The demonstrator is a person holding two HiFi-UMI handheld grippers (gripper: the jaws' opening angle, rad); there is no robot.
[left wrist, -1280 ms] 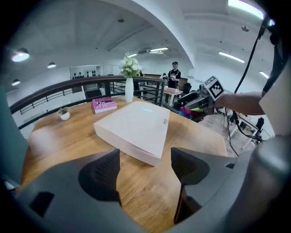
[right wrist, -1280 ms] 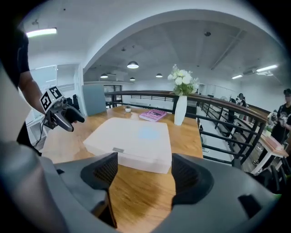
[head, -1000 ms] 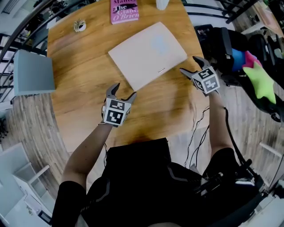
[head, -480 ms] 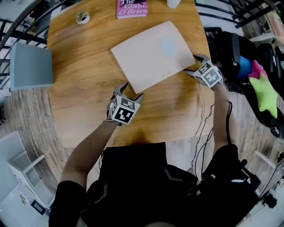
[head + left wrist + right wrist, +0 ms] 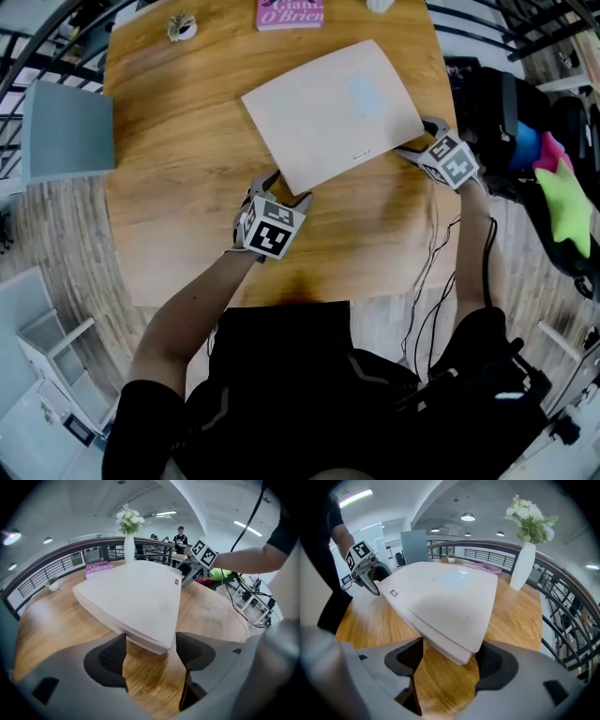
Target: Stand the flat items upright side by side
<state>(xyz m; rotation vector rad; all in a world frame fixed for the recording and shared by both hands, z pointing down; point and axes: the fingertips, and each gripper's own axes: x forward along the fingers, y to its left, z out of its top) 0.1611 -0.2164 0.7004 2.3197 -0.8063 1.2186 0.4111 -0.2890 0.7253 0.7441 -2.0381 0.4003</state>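
- The white book lies flat on the round wooden table, turned at an angle, with one corner towards the person and another towards the table's right edge
- It has a pale blue patch on its cover and a small label on the edge nearest the right hand
- The left gripper is down at the near corner, jaws spread, one on each side of that corner
- In the left gripper view the corner of the book sits between the two dark pads; the gripper is not pinching it, and bare wood shows between the jaws below the corner
- The right gripper is at the right-hand corner, jaws also spread around it; they have just been closing a little
- In the right gripper view that corner pokes in between the pads, very close to the right-hand one, and the gripper is not clamped on it
- A pink book lies flat at the far edge of the table, well apart from the white one
- A white vase with white flowers stands upright near the pink book
- A small potted plant sits at the far left edge
- A grey board stands off the table's left side
- A black bag and a green star toy are off to the right, and cables hang by the right arm
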